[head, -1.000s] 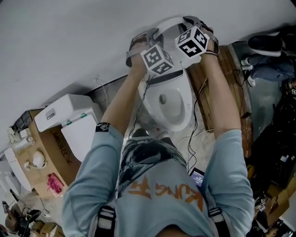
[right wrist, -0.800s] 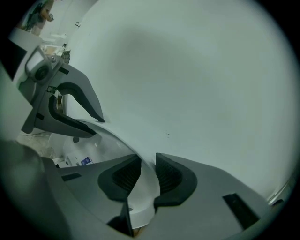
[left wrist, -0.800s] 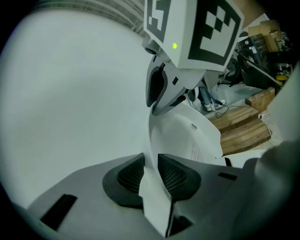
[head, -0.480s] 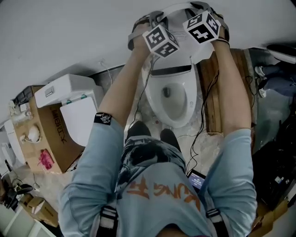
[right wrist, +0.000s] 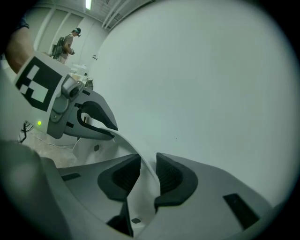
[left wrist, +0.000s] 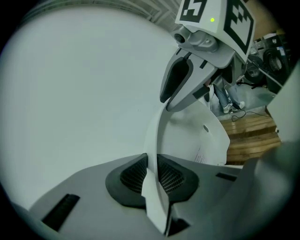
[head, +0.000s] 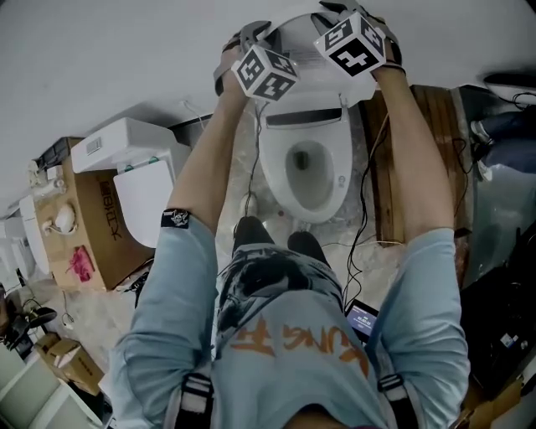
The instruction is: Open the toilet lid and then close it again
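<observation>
The white toilet lid [head: 303, 32] stands raised near the wall, above the open bowl [head: 308, 167]. My left gripper [head: 248, 40] grips its left rim and my right gripper [head: 358, 15] its right rim. In the left gripper view, the thin lid edge [left wrist: 157, 140] runs between my left gripper's [left wrist: 151, 177] dark pads, which press on it; these jaws have just been closing. The right gripper [left wrist: 187, 79] shows further along the same rim. In the right gripper view, the lid edge [right wrist: 133, 152] sits between my right gripper's [right wrist: 147, 177] pads, with the left gripper [right wrist: 89, 119] beyond.
A plain white wall [head: 126, 59] rises just behind the lid. A second toilet [head: 134, 167] stands on a cardboard box [head: 79, 226] at the left. A wooden pallet [head: 419, 151] lies at the right, with cables and a phone [head: 362, 317] on the floor.
Both grippers have moved up and back toward the wall with the lid between them. More of the bowl and seat now shows below them.
</observation>
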